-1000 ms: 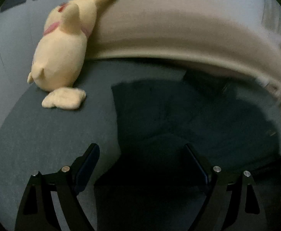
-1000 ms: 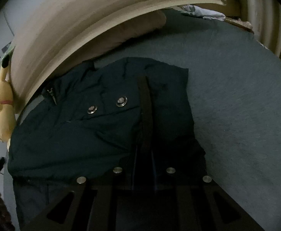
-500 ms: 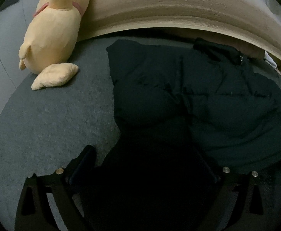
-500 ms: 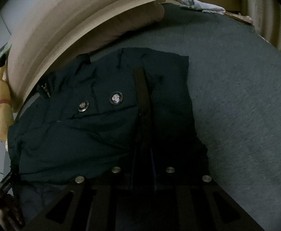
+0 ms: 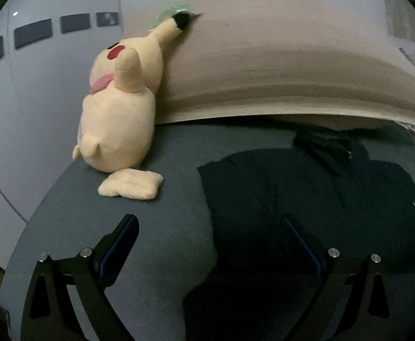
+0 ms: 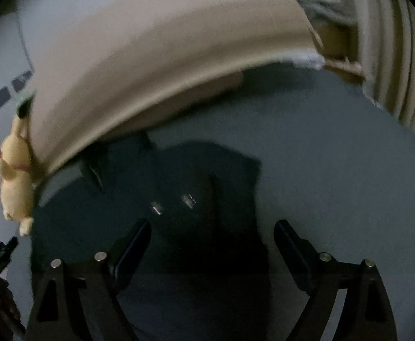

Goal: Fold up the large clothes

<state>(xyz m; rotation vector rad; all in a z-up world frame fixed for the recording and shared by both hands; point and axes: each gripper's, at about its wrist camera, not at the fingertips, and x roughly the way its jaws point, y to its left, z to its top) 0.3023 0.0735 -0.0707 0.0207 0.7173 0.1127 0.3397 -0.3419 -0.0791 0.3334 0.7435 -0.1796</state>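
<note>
A dark navy jacket (image 5: 306,199) lies folded on the grey bed (image 5: 93,213), with its collar toward the headboard. In the right wrist view the jacket (image 6: 196,193) shows two metal snaps (image 6: 189,200). My left gripper (image 5: 210,230) is open and empty, held above the jacket's left edge. My right gripper (image 6: 211,236) is open and empty, held above the jacket's near right part. Nothing sits between either pair of fingers.
A yellow plush toy (image 5: 122,108) leans against the beige headboard (image 5: 278,65) at the bed's left corner; it also shows in the right wrist view (image 6: 14,176). A striped curtain (image 6: 400,56) hangs at the far right. Bare grey bed (image 6: 335,156) lies right of the jacket.
My right gripper has opened and let go of the jacket fabric, then lifted back. My left gripper has risen from the jacket and stays open.
</note>
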